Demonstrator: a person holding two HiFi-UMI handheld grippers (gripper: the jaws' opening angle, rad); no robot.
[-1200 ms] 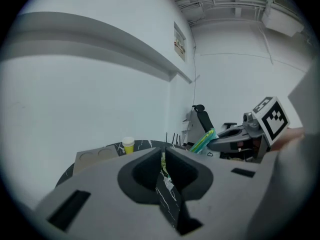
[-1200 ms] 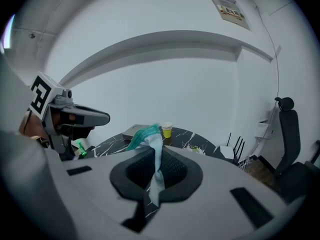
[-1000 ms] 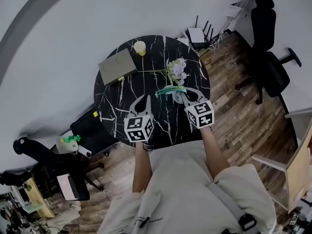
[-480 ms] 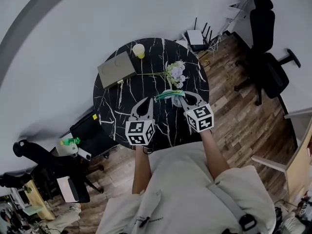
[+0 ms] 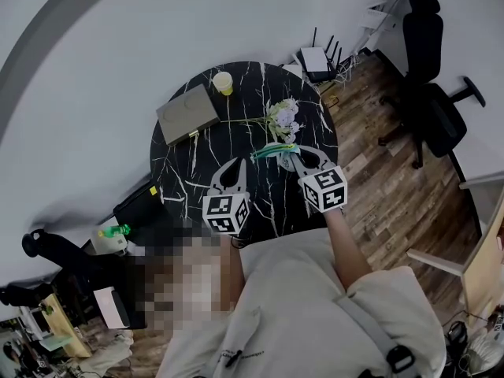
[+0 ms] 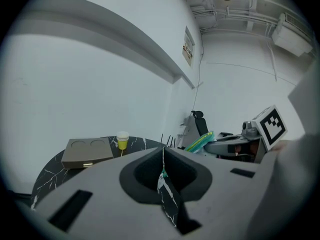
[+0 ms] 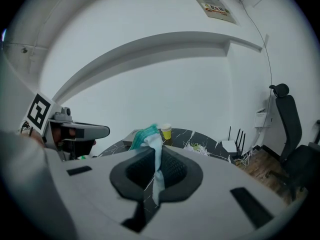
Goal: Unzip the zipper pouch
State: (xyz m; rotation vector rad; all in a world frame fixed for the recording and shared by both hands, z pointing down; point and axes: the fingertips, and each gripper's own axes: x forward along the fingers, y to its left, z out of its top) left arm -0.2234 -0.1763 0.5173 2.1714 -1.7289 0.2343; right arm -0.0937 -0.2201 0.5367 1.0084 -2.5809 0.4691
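Note:
A green zipper pouch point(image 5: 272, 150) hangs above the round black marble table point(image 5: 197, 160), and my right gripper point(image 5: 293, 153) is shut on its right end. In the right gripper view its pale teal fabric point(image 7: 156, 170) is pinched in the seam of the right gripper point(image 7: 156, 151), and the ribbed green body point(image 7: 144, 135) sticks out beyond the tips. My left gripper point(image 5: 233, 166) is to the left of the pouch, apart from it and shut. In the left gripper view point(image 6: 163, 151) a tiny green fleck shows in the seam; I cannot tell what it is.
A flat grey box point(image 5: 187, 113), a yellow cup point(image 5: 224, 82) and a bunch of pale flowers point(image 5: 283, 116) are on the far half of the table. A black office chair point(image 5: 429, 77) and a router point(image 5: 319, 57) stand on the wooden floor to the right.

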